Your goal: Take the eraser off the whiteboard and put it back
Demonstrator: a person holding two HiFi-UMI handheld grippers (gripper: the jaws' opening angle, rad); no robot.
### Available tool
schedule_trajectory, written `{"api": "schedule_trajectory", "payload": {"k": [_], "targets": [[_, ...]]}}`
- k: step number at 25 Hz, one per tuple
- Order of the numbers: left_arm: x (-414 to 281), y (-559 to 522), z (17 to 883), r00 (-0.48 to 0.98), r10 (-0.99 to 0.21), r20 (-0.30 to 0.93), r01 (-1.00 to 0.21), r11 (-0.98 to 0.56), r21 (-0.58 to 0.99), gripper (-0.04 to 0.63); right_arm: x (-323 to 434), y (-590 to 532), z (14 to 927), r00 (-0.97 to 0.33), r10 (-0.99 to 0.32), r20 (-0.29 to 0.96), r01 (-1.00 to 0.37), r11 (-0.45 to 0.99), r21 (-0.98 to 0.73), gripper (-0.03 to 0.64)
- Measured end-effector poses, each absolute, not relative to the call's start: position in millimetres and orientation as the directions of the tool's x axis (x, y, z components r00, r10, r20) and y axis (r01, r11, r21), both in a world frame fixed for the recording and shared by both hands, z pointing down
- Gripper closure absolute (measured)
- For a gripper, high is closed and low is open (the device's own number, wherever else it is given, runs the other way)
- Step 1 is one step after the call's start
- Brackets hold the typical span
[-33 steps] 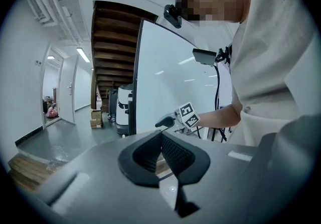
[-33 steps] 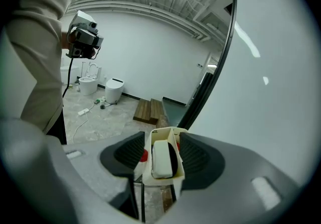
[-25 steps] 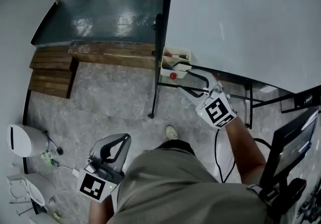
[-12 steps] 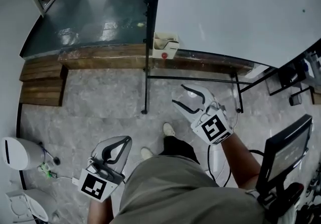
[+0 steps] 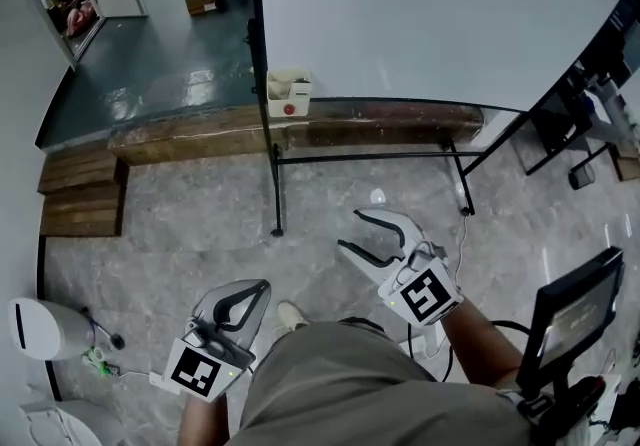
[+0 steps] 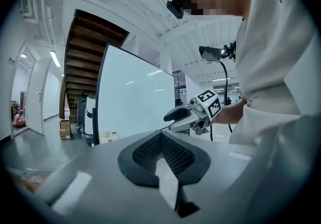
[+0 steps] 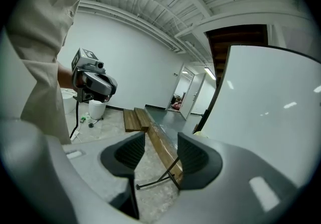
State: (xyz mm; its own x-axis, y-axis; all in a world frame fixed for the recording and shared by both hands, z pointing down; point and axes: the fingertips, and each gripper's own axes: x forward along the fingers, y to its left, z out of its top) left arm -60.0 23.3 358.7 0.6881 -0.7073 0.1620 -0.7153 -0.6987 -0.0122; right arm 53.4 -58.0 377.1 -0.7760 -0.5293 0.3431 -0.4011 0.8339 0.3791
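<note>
- Wooden steps lie on the floor, well left of the whiteboard. A white bin stands further out from the board than the steps.
- The left gripper hangs low at the person's side, well out in front of the whiteboard and about level with its left edge. Its own view shows the jaws pressed together at the tips with nothing between them.
- A small tray hangs at the whiteboard's lower left corner, on the stand upright. It holds small items, one of them red, too small to identify.
- I can't pick out the eraser in any view. The whiteboard face looks bare apart from one small dark dot near its right end.
- A wooden beam lies on the floor along the whiteboard's bottom edge and runs out past its left side.
- The right gripper is held out in front of the whiteboard's left half, well apart from it and pointing towards the stand. Its jaws are spread and empty, with only the floor and a stand leg visible through the gap.
- A dark monitor sits at the person's right, well out in front of the whiteboard's right end.
</note>
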Motion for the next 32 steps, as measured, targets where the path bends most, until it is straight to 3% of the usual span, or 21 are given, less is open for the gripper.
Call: {"api": "schedule_trajectory", "payload": {"k": [9,16,25,32], "targets": [[42.1,95.9,345.5,0.728,-0.664,0.172,-0.67,-0.742,-0.028,0.589,165.2,41.8,377.2,-0.747,-0.582,0.322,-0.486,0.808,0.333,0.417],[77.7,163.8,352.4,0.721,-0.655,0.224,-0.669,-0.743,-0.017,0.589,204.2,113.0,392.7,-0.752,-0.575,0.321,-0.507,0.817,0.276,0.417],[80.3,201.1,345.3,0.783,-0.584,0.212,-0.589,-0.807,-0.047,0.589,199.6,164.4,386.1,-0.715,-0.634,0.294,-0.577,0.773,0.264,0.417],[21.8,254.2,334.1,0.817,-0.545,0.186,-0.546,-0.836,-0.052,0.589,135.8,222.6,371.1,-0.7,-0.665,0.261,-0.605,0.746,0.277,0.417]]}}
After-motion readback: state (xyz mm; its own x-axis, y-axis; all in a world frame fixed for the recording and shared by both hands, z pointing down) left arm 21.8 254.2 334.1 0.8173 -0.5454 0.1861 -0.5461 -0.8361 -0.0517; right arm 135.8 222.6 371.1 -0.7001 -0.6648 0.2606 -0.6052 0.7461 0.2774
